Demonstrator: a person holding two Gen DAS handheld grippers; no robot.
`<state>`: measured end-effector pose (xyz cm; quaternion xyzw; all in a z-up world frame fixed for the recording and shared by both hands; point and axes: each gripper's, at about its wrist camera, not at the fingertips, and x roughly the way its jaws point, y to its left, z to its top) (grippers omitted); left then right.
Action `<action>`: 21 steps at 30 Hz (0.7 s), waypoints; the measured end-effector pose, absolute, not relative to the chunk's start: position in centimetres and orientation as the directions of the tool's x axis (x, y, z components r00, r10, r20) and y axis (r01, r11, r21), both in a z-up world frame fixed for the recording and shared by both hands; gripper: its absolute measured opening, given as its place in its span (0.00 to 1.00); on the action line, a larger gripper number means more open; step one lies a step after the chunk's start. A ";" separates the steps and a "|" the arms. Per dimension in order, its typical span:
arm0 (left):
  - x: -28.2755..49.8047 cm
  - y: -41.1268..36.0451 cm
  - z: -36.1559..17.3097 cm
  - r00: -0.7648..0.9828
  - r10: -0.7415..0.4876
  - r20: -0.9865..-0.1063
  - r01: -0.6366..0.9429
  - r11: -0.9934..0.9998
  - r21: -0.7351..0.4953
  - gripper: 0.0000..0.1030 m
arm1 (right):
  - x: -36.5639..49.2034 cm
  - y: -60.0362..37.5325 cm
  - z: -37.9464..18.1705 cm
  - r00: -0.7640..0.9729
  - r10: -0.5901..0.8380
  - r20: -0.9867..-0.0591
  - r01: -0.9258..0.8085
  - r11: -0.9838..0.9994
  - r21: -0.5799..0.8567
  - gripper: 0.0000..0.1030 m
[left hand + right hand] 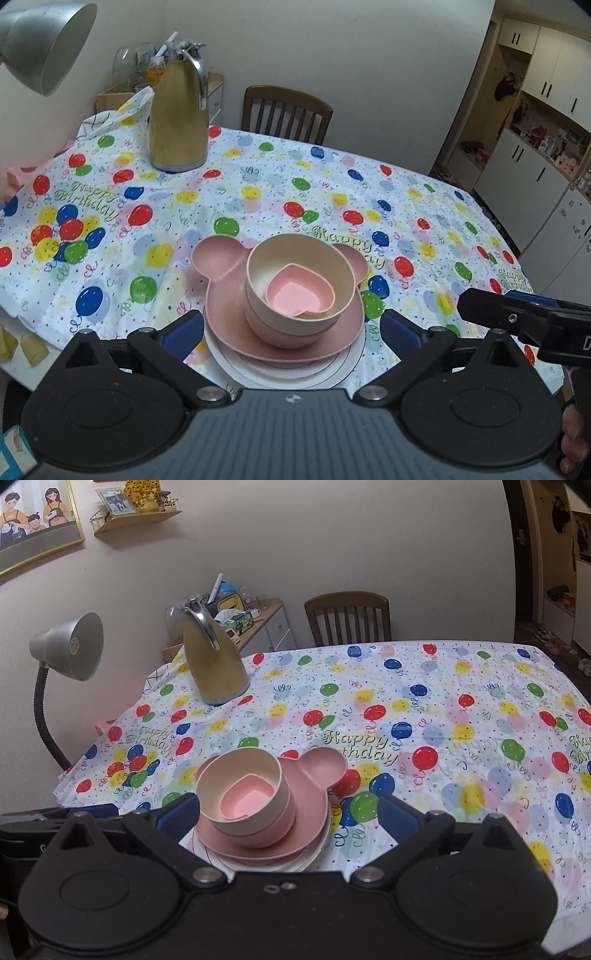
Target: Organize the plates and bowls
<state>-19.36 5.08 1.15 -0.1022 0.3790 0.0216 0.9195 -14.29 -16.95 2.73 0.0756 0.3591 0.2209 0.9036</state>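
**Stacked tableware, lower centre of both views, both grippers released**

Nearest, bottom of frame: left gripper (291, 328), jaws spread wide, blue pads either side of the stack and clear of it, nothing held. Likewise right gripper (290, 810), jaws at full spread, empty, stack seen in the left part of the gap. Right gripper also visible at the right edge of the left wrist view, apart from the dishes. Judged as a release posture: stack left standing alone, no support needed.

Next, lower centre: nested pile, largest at the bottom, smallest on top, presumably so ordered for stability and compact storage.
- White plate (236, 363), thin dark rim line, flat on the cloth, lowest.
- Pink bear-eared plate (221, 295), matte, two rounded ear compartments at the far side, resting on the white plate.
- Pink bowl (280, 334), seated on the bear plate, mostly hidden.
- Cream bowl (258, 273), nested in the pink bowl, sitting slightly tilted.
- Pink heart-shaped dish (295, 295), glossy inside, resting in the cream bowl, tilted.

Beneath and beyond: balloon-print tablecloth (443, 709), "Happy Birthday" lettering, otherwise bare around the pile.

Farther, upper left: gold thermos jug (218, 664), chrome handle, well apart from the stack. Grey desk lamp (74, 646) at the left edge. Farthest, upper centre: wooden chair (349, 618) against the wall.
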 end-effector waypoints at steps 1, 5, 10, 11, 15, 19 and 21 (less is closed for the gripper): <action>-19.4 5.1 1.1 0.709 -0.034 -0.704 -0.123 0.978 -0.171 0.99 | -14.3 -16.9 2.7 0.640 0.457 -0.617 -0.349 0.889 0.297 1.00; -19.5 5.1 1.0 0.706 -0.029 -0.707 -0.128 0.978 -0.167 0.99 | -14.3 -16.7 2.6 0.634 0.454 -0.626 -0.345 0.890 0.297 1.00; -19.5 5.0 1.0 0.698 -0.031 -0.716 -0.129 0.977 -0.168 0.99 | -14.0 -16.9 2.3 0.623 0.436 -0.649 -0.318 0.900 0.299 1.00; -19.3 5.0 0.9 0.692 -0.038 -0.721 -0.126 0.977 -0.173 0.99 | -13.9 -16.9 2.2 0.619 0.435 -0.654 -0.317 0.900 0.299 1.00; -19.2 4.9 0.8 0.684 -0.046 -0.728 -0.123 0.977 -0.177 0.99 | -13.9 -16.8 2.1 0.609 0.431 -0.666 -0.316 0.902 0.295 1.00; -19.1 4.8 0.7 0.682 -0.050 -0.730 -0.121 0.976 -0.180 0.99 | -14.0 -16.8 2.2 0.612 0.426 -0.667 -0.316 0.904 0.288 1.00; -19.1 4.8 0.7 0.682 -0.050 -0.730 -0.121 0.976 -0.180 0.99 | -14.0 -16.8 2.2 0.612 0.425 -0.667 -0.315 0.905 0.287 1.00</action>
